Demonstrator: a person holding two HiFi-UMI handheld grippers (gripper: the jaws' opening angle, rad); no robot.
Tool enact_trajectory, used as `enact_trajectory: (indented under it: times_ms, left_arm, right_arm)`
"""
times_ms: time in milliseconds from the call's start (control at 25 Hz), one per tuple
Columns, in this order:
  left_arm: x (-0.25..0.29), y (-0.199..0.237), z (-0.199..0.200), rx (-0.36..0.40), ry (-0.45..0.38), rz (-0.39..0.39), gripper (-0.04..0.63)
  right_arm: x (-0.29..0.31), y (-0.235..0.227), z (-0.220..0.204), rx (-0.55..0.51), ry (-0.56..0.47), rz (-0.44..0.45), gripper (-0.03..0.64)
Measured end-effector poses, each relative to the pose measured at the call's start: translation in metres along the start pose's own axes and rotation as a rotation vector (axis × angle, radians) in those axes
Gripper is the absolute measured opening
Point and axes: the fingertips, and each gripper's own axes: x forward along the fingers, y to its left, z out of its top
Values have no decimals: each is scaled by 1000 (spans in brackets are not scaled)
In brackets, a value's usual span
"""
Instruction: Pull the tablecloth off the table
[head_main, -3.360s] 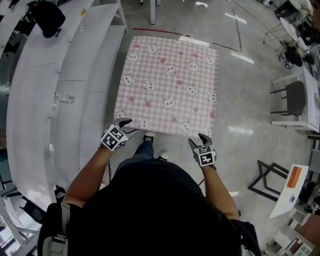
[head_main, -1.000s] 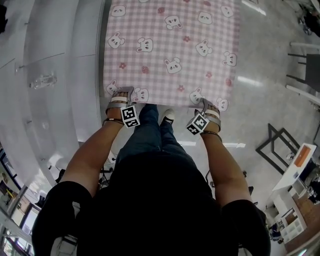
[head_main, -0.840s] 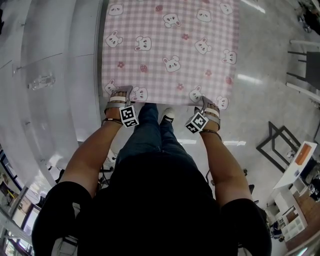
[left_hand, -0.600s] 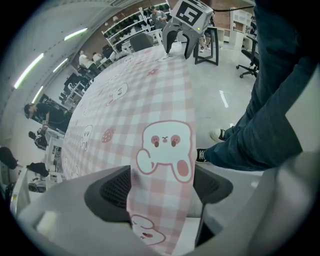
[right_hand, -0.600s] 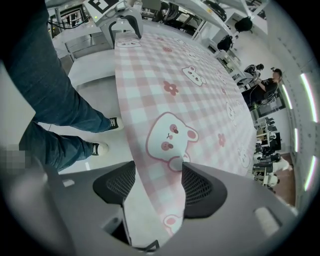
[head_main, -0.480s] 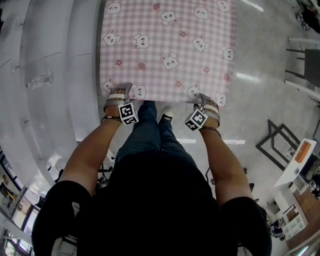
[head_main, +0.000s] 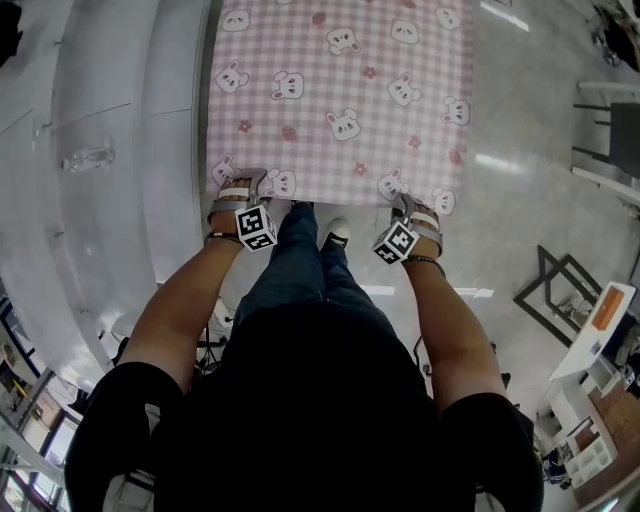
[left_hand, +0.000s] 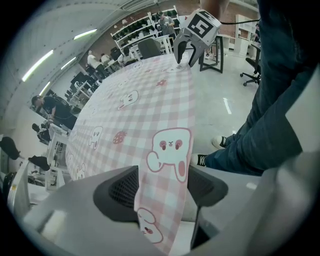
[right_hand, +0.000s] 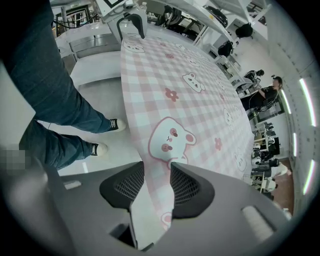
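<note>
The pink checked tablecloth (head_main: 340, 100) with white bunny prints lies spread flat over the table, which it hides. My left gripper (head_main: 238, 185) is shut on its near left corner, and the cloth (left_hand: 150, 100) runs down between the jaws of that gripper (left_hand: 160, 187). At the near right corner my right gripper (head_main: 410, 205) is shut on the hem, where the cloth (right_hand: 185, 90) is pinched in the gripper (right_hand: 157, 182). Each gripper view shows the other gripper at the far end of the near edge: the right gripper (left_hand: 186, 55) and the left gripper (right_hand: 131, 25).
A long white curved bench (head_main: 100, 150) runs along the left, with a clear bottle (head_main: 85, 158) lying on it. The person's legs and shoes (head_main: 335, 232) stand just below the near edge. A black chair (head_main: 615, 130) and a black frame stand (head_main: 560, 290) are on the right.
3.4 s ago both grippers hovered just short of the near edge; now each is clamped on a corner. Over the last second they have barely shifted.
</note>
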Motion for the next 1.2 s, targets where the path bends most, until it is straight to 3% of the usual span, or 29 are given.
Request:
enact_trajectory:
  times_ms: [520, 760, 1200]
  left_arm:
    - [-12, 8, 3, -24, -18, -22, 140]
    - [-22, 3, -2, -45, -12, -33, 22]
    - [-33, 30, 3, -85, -29, -56, 2]
  right_arm:
    - [-12, -7, 4, -27, -17, -22, 42]
    - [-20, -9, 3, -23, -12, -24, 31]
    - [-33, -38, 11, -2, 24, 62, 29]
